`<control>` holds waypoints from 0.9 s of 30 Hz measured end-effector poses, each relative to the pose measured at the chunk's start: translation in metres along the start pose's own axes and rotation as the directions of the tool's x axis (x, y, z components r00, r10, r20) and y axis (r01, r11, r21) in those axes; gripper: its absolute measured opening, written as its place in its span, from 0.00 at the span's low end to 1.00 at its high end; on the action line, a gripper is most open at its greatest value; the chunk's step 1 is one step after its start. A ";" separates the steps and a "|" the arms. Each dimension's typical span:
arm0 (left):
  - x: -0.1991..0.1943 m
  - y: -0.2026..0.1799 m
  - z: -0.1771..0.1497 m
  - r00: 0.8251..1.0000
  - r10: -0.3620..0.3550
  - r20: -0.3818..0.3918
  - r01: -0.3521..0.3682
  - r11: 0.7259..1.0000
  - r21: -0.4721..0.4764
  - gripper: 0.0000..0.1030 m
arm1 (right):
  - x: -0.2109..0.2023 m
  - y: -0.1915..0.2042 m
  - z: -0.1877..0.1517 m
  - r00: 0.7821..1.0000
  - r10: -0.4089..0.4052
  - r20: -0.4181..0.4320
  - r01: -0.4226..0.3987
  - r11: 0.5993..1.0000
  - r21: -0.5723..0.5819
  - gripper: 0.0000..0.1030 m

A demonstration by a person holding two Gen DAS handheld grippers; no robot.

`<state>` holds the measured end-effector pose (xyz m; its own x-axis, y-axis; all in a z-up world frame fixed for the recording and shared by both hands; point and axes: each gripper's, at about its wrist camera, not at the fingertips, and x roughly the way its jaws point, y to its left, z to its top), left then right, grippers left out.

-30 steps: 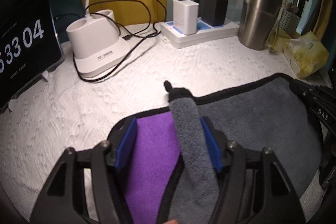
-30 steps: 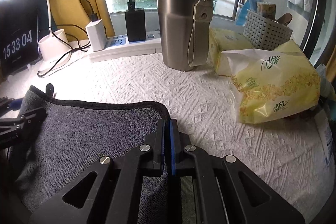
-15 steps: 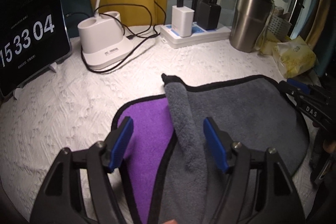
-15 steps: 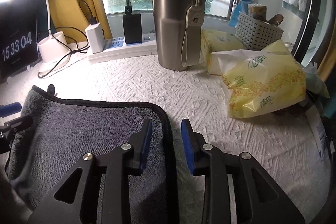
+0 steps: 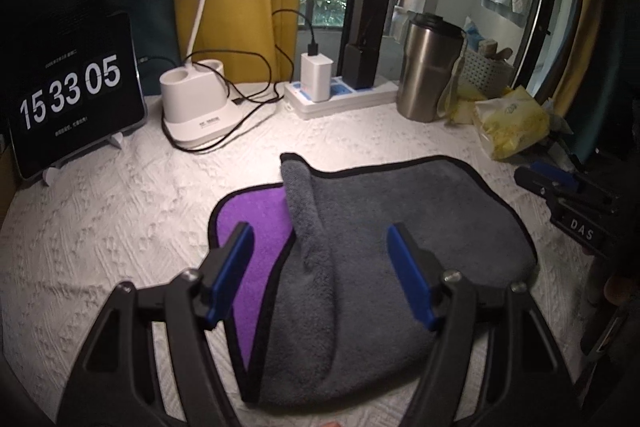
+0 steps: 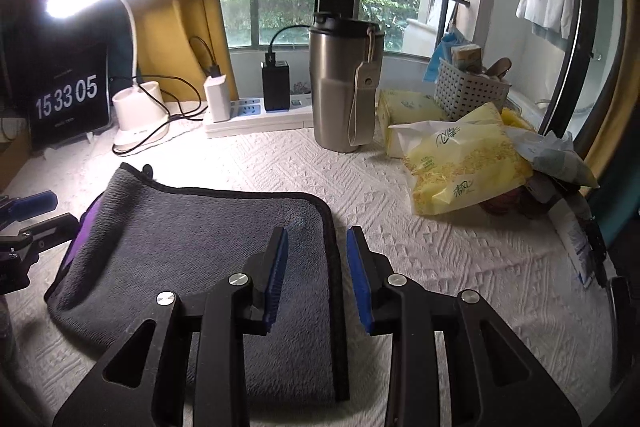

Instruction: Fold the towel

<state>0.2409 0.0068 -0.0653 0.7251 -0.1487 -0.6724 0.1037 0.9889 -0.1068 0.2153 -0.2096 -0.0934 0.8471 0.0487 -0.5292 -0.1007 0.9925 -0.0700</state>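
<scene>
Left wrist view first, taking the towel (image 5: 400,227) as the landmark. Far to its left, a tablet clock (image 5: 76,99) reading 15 33 05 leans on its stand. Behind the towel's left corner sits a white lamp base (image 5: 196,99) with black cables looped around it; further right, a power strip (image 5: 340,97) carries a white charger and a black one. Behind the towel's right side stands a steel tumbler (image 5: 430,67), and beside that a yellow tissue pack (image 5: 510,123). The towel itself lies folded on the white textured worktop (image 5: 120,211), grey side up, with a purple strip of its underlayer showing along the left and a raised grey ridge running down beside that strip. The left tool (image 5: 320,271) hangs above the towel's near half, its blue pads spread wide with nothing between them.

Right wrist view: the towel (image 6: 192,227) fills the left and centre, its black-trimmed right edge running between the blue pads of the right tool (image 6: 318,275). That tool is parted to a moderate gap and grips nothing. The left tool's tips appear at the towel's left edge. Right of the towel lie the tissue pack (image 6: 460,167) and, behind it, a white basket (image 6: 468,91).
</scene>
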 end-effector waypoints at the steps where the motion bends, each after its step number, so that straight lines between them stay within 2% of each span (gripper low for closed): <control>1: -0.006 -0.002 -0.002 1.000 0.001 0.008 -0.001 1.000 0.002 0.68 | -0.004 0.001 -0.001 1.000 0.001 0.004 -0.001 1.000 0.000 0.31; 9: -0.039 -0.013 -0.011 0.999 -0.017 0.049 0.016 1.000 0.009 0.68 | -0.040 0.005 -0.010 0.999 0.016 0.050 -0.016 1.000 0.002 0.31; 16: -0.058 -0.011 -0.027 0.997 -0.030 0.069 0.031 1.000 -0.008 0.68 | -0.056 0.010 -0.018 0.997 0.030 0.065 -0.030 1.000 -0.004 0.31; 23: -0.083 -0.009 -0.040 0.992 -0.057 0.114 0.062 0.997 -0.045 0.68 | -0.076 0.012 -0.024 0.994 0.041 0.098 -0.041 0.999 -0.001 0.31; 27: -0.098 -0.016 -0.050 0.986 -0.060 0.158 0.066 0.997 -0.035 0.68 | -0.091 0.012 -0.028 0.991 0.041 0.124 -0.041 0.999 0.000 0.31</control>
<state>0.1343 0.0048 -0.0346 0.8163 -0.2043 -0.5404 0.1275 0.9760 -0.1763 0.1224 -0.2053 -0.0698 0.9006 0.1026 -0.4224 -0.1354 0.9896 -0.0485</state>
